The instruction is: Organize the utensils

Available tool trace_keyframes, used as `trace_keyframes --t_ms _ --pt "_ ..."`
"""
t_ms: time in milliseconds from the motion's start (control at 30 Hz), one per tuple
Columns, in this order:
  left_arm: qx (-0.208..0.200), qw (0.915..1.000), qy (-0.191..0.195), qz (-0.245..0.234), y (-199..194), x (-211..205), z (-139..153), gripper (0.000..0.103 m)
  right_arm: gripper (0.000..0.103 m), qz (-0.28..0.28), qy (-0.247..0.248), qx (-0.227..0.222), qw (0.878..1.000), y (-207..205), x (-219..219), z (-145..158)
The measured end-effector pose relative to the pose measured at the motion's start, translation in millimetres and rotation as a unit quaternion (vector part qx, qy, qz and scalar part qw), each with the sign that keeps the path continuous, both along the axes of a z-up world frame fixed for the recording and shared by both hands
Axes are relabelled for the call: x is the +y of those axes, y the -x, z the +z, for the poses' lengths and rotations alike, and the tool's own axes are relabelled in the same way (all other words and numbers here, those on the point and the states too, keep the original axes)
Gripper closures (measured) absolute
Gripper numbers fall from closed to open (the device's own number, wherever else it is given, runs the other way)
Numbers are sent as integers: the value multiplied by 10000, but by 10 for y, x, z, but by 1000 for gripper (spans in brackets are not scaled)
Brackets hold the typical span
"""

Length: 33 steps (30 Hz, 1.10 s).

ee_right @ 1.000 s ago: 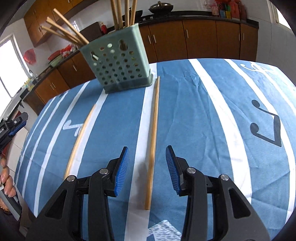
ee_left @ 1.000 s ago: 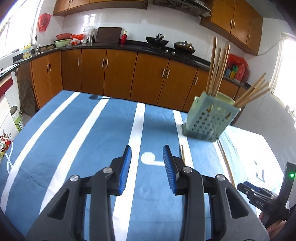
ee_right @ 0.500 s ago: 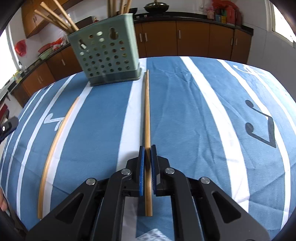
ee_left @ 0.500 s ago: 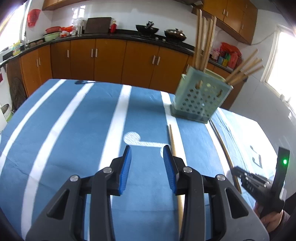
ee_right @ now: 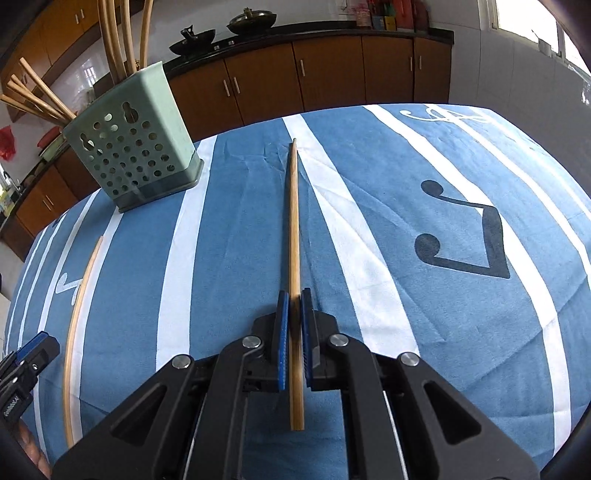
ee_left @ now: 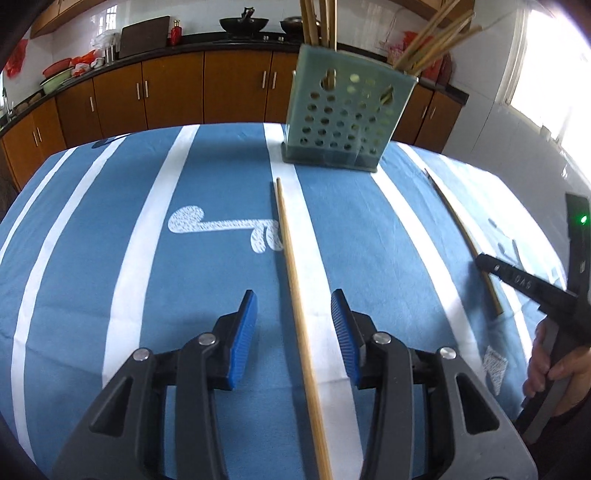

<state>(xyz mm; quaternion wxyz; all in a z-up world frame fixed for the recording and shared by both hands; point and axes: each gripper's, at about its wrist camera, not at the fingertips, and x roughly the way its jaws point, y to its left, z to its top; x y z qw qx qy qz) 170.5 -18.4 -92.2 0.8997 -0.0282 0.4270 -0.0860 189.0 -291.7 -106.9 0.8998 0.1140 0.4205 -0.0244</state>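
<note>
A green perforated utensil holder point(ee_left: 347, 114) with several wooden chopsticks in it stands on the blue striped cloth; it also shows in the right wrist view point(ee_right: 136, 147). My left gripper point(ee_left: 293, 328) is open, its blue pads either side of a chopstick point(ee_left: 291, 266) lying on the cloth. My right gripper point(ee_right: 294, 321) is shut on a second chopstick point(ee_right: 293, 221), which points away from me; this gripper shows in the left wrist view point(ee_left: 517, 277) on that chopstick point(ee_left: 454, 218). The first chopstick shows at the left of the right wrist view point(ee_right: 79, 317).
The table edge point(ee_left: 147, 131) lies behind the holder. Brown kitchen cabinets point(ee_left: 147, 92) and a dark counter with woks point(ee_left: 243, 24) run along the far wall. A window point(ee_left: 546, 66) is on the right.
My left gripper moved right and forward until its open pads straddle a chopstick. My right gripper closed on the other chopstick and has swung it to the right of the holder.
</note>
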Motion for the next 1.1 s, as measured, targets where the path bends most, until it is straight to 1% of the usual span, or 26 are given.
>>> trace_keyframes --t_ms 133,167,200,233,300,400,533,667,700,800,1000,1100 --pt "121 9995 -273 -34 -26 -68 -108 64 96 41 -11 -2 10000 2 -2 2" --pt "65 9992 -395 -52 -17 -96 -112 68 96 47 -8 -3 10000 -1 1 2" --pt "37 9988 -485 -71 -17 -116 -115 75 96 51 -1 -6 10000 -4 2 2" --pt "26 9985 -537 -66 -17 -129 -120 80 96 59 18 -9 10000 -5 9 1" --pt "15 9982 -595 21 -33 -120 -124 94 96 91 50 -11 9999 -10 34 4" --pt "37 9984 -540 166 -92 -39 -102 95 96 213 53 -8 9998 -21 81 5" --pt "91 9968 -561 562 -281 236 -83 95 96 527 25 -17 9986 -30 178 11" --pt "80 9945 -538 892 -445 523 -65 95 96 659 306 -80 9973 -43 295 11" --pt "73 9941 -473 977 -489 607 -64 95 96 659 336 -86 9972 -48 303 12" --pt "60 9941 -314 1040 -531 714 -58 94 95 646 344 -83 9973 -74 295 13" --pt "58 9948 -239 992 -529 717 -63 90 95 625 359 -77 9974 -112 289 13" --pt "60 9949 -162 990 -533 723 -68 90 95 627 322 -79 9975 -111 278 11"
